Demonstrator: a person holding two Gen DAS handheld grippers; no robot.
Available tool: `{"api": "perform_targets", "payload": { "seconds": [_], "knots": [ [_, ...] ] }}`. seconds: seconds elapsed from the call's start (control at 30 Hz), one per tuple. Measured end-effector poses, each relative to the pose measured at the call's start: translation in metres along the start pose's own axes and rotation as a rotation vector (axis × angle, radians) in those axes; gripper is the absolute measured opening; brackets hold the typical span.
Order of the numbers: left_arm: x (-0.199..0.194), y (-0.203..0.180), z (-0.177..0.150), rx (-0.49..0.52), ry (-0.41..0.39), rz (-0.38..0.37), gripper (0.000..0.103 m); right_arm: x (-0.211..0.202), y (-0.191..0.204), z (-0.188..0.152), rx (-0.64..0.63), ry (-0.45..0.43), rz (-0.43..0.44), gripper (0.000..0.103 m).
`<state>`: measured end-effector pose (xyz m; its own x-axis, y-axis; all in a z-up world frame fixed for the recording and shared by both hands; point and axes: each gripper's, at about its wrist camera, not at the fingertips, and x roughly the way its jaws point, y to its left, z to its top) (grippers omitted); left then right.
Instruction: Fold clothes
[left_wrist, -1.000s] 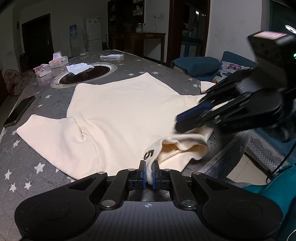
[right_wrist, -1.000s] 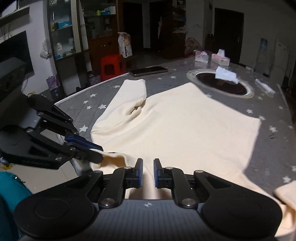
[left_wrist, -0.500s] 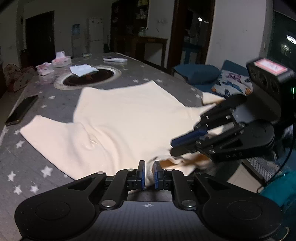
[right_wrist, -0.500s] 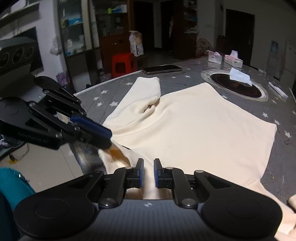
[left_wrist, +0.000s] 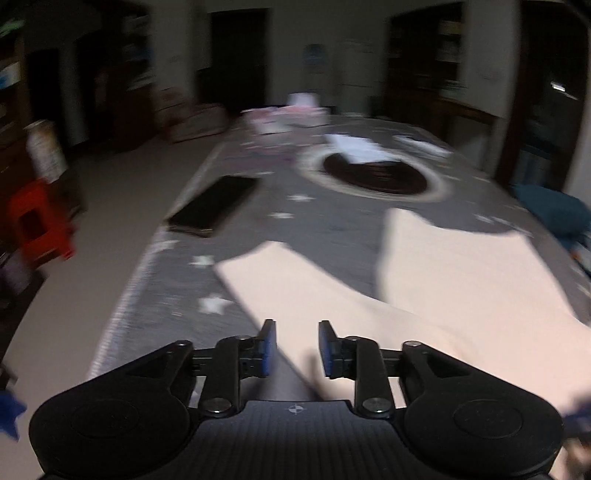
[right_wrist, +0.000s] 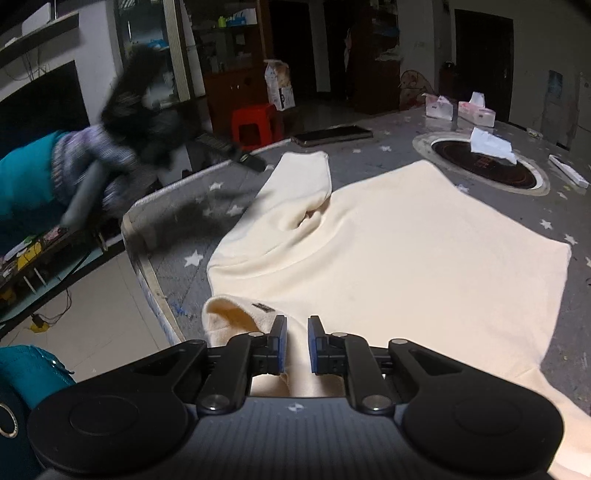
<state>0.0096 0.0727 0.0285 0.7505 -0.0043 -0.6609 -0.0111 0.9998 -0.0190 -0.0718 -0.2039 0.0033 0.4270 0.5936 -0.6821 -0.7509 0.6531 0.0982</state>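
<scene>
A cream sweater (right_wrist: 388, 251) lies spread flat on the grey star-print table (right_wrist: 184, 221). Its collar (right_wrist: 236, 314) sits at the near edge, and its left sleeve (right_wrist: 303, 181) reaches toward the table's left side. My right gripper (right_wrist: 297, 339) is at the collar; its jaws are just opening, still narrow, with cloth filling the gap. In the blurred left wrist view my left gripper (left_wrist: 297, 347) hovers over the near end of that sleeve (left_wrist: 295, 284). Its jaws are opening and the pads press on nothing. The right wrist view shows a gloved hand (right_wrist: 92, 166) carrying the left gripper (right_wrist: 251, 160).
A dark phone (right_wrist: 332, 134) lies beyond the sleeve near the table's left edge. A round black hob inset (right_wrist: 480, 166) with a white paper on it lies behind the sweater, tissue boxes (right_wrist: 458, 109) farther back. A red stool (right_wrist: 255, 123) stands on the floor at the left.
My left gripper let go of the collar, swung left across the table to the left sleeve and opened. The right gripper stayed at the collar.
</scene>
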Motion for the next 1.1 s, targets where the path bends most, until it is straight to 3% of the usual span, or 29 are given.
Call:
{"api": "perform_targets", "payload": {
  "seconds": [0.07,0.13,0.17,0.23,0.37,0.4,0.43,0.67,0.7,0.8,0.9,1.1],
  "knots": [
    [0.018,0.012,0.008,-0.032,0.006,0.042,0.041,0.005,0.001,-0.001,0.001,0.015,0.002,0.022],
    [0.033,0.021,0.014,-0.056,0.01,0.068,0.043,0.007,0.001,-0.002,0.001,0.021,-0.002,0.025],
    [0.04,0.023,0.017,-0.061,0.013,0.076,0.043,0.007,0.001,-0.001,0.004,0.02,-0.003,0.026],
    [0.052,0.027,0.02,-0.072,0.018,0.087,0.043,0.006,-0.001,0.0,0.009,0.017,-0.009,0.042],
    [0.067,0.03,0.022,-0.1,0.023,0.097,0.042,0.004,-0.004,0.003,0.031,-0.002,-0.029,0.051],
    [0.072,0.031,0.023,-0.108,0.025,0.098,0.042,0.004,-0.006,0.004,0.043,-0.009,-0.03,0.059],
    [0.074,0.031,0.023,-0.112,0.02,0.099,0.041,0.004,-0.007,0.005,0.054,-0.016,-0.032,0.063],
    [0.075,0.029,0.022,-0.109,-0.005,0.077,0.007,0.012,-0.013,0.003,0.106,-0.012,-0.027,0.08],
    [0.074,0.028,0.021,-0.109,-0.008,0.078,0.006,0.013,-0.013,0.002,0.109,-0.01,-0.032,0.087],
    [0.068,0.031,0.018,-0.127,-0.022,0.094,0.005,0.017,-0.014,-0.001,0.122,0.003,-0.035,0.089],
    [0.057,0.039,0.013,-0.154,-0.042,0.115,0.005,0.019,-0.015,-0.003,0.135,0.01,-0.031,0.1],
    [0.025,0.06,0.0,-0.216,-0.087,0.152,0.005,0.022,-0.012,-0.005,0.123,0.011,-0.042,0.103]
  ]
}}
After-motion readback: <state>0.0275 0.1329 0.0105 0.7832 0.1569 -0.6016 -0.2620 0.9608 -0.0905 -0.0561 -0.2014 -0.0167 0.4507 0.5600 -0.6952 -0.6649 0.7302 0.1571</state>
